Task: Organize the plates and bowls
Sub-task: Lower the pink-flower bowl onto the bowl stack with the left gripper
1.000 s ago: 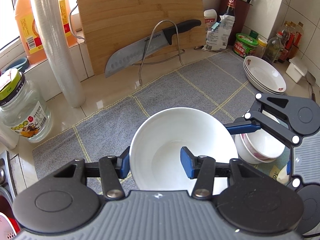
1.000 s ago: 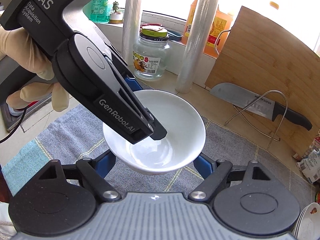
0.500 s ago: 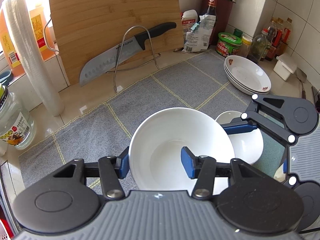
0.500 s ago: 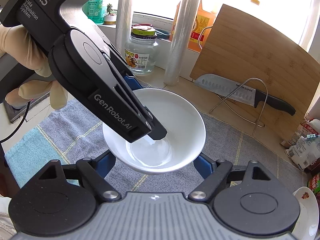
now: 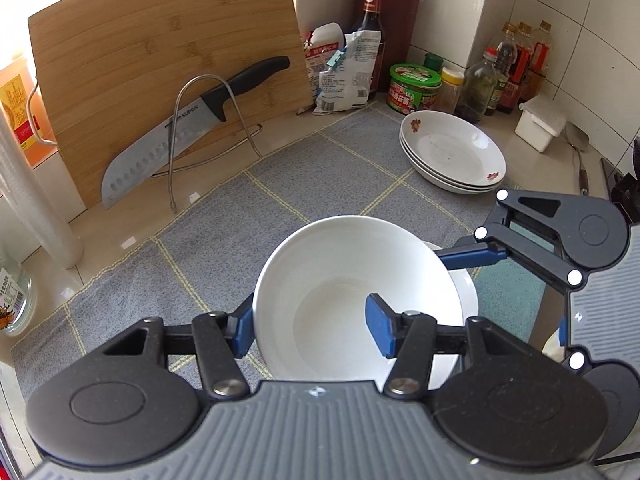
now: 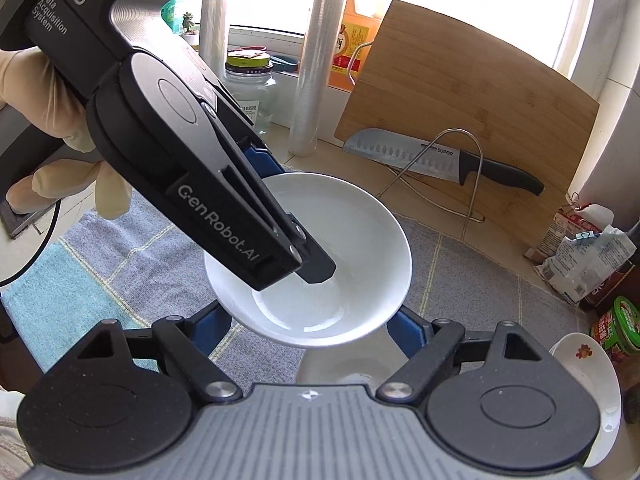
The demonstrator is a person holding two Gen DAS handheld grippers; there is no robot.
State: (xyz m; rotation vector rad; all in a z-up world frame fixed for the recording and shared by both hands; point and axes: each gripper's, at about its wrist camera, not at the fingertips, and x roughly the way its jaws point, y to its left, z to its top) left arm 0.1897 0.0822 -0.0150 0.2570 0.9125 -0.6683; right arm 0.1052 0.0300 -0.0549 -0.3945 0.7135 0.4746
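My left gripper [image 5: 312, 330] is shut on the near rim of a plain white bowl [image 5: 352, 296], one finger inside and one outside, and holds it in the air. The bowl also shows in the right wrist view [image 6: 316, 264], with the left gripper [image 6: 296, 248] reaching into it. Just beneath it sits another white bowl [image 6: 344, 368] on the grey mat; its edge shows in the left wrist view [image 5: 466, 292]. My right gripper [image 6: 310, 330] is open, its fingers either side below the held bowl. A stack of flowered plates [image 5: 454, 156] lies at the far right.
A grey mat [image 5: 280, 200] covers the counter. A bamboo cutting board [image 5: 168, 68] and a knife [image 5: 192, 128] on a wire stand are at the back. Bottles and jars [image 5: 496, 76] crowd the right corner. A glass jar [image 6: 250, 88] and film rolls [image 6: 316, 68] stand left.
The left gripper has carried the white bowl to the right, so it now hangs over the second bowl. The right gripper has moved along with it, still open.
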